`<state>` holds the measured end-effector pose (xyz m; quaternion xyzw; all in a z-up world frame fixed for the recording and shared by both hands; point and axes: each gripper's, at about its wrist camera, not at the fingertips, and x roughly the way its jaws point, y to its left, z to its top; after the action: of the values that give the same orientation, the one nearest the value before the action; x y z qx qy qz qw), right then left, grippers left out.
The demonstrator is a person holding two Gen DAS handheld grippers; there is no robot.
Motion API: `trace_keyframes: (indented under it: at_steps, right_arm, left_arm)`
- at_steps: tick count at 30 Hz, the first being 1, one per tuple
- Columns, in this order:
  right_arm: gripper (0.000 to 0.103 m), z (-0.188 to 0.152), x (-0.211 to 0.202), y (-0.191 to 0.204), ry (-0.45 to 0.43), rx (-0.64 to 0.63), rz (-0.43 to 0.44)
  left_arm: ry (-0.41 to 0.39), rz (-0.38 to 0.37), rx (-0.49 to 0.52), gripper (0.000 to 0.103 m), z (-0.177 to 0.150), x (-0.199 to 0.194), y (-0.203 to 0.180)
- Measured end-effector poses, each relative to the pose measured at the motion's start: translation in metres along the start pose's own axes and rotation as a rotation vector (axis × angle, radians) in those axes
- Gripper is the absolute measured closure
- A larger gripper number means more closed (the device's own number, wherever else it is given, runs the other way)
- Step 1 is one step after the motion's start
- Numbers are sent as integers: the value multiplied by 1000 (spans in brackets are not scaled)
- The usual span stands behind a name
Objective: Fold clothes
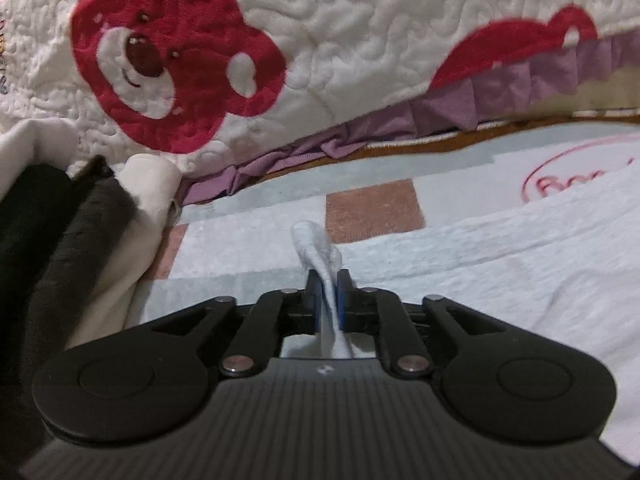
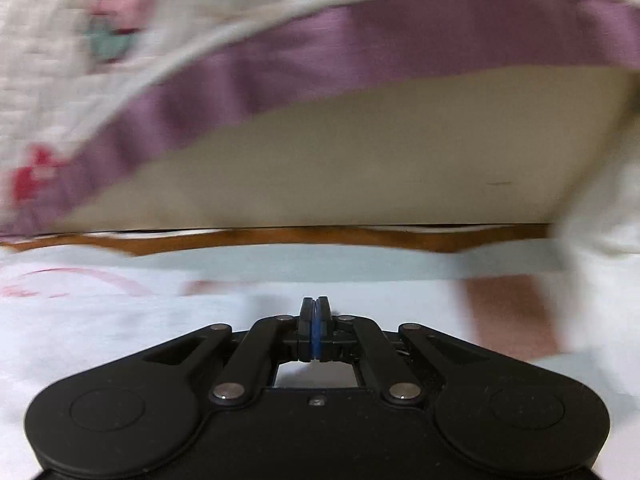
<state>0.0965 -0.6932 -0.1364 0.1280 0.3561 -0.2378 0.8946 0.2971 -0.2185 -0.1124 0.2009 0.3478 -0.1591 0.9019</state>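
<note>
In the left wrist view my left gripper (image 1: 328, 280) is shut on a pinched fold of a pale bluish-white garment (image 1: 500, 256), which spreads out to the right over the mat. The fold sticks up between the blue pads. In the right wrist view my right gripper (image 2: 316, 305) is shut with its blue pads pressed together and nothing visible between them. It hovers low over the same pale garment (image 2: 120, 332). The view is blurred.
A patterned mat (image 1: 372, 208) with pink squares and a red printed oval lies under the garment. A bed with a white quilt bearing red bears (image 1: 168, 60) and a purple ruffle (image 2: 360, 48) stands just behind. Dark and cream fabric (image 1: 60, 240) piles at the left.
</note>
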Motion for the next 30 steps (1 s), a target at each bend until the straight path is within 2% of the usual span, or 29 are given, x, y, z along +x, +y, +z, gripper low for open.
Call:
trace_keyframes:
  at_steps: [1,3,4,7,9,11,13,15,17,19,21,22,24,27,28,30]
  right_arm:
    - [92,6,-4,-9,31,52,-39]
    - [89,16,-16,-26,86,168,-52]
    - [87,20,-24,-32,101,213,-32]
    - [67,29,-55,-30,92,233,99]
    - [66,36,-77,-19,68,192,162]
    - [61,37,-100,-11,40,184,225]
    - [56,27,-121,-8,43,206,266]
    - [56,15,-140,0,73,202,281]
    - [56,2,-162,8,109,176,298]
    - [56,-10,-191,10,138,192,363]
    - [53,-27,-210,12,166,199,439]
    - [47,-36,-218,13,181,196,476]
    - [46,-53,-230,16,213,172,523]
    - [46,-64,-223,35,242,-2,383]
    - [46,-65,-218,39,236,-46,336]
    - [46,-59,-203,43,219,-91,297]
  left_arm:
    - [6,-8,-12,59,1,-12,3]
    - [-12,-37,-41,46,-2,-45,11]
    - [-17,-55,-56,46,-7,-61,15]
    - [7,-97,-107,45,-26,-103,28]
    - [28,-100,-150,44,-43,-126,38]
    - [59,-115,-194,40,-63,-145,48]
    - [92,-140,-213,39,-81,-159,51]
    - [127,-165,-203,38,-99,-170,49]
    - [171,-195,-169,38,-117,-178,45]
    - [203,-207,-129,38,-131,-186,40]
    - [221,-202,-108,38,-139,-192,36]
    - [220,-204,-107,38,-140,-195,36]
    - [193,-226,-150,34,-138,-195,36]
    - [214,-265,-240,33,-138,-185,35]
    - [234,-269,-252,33,-138,-182,34]
    - [307,-280,-262,33,-136,-174,38]
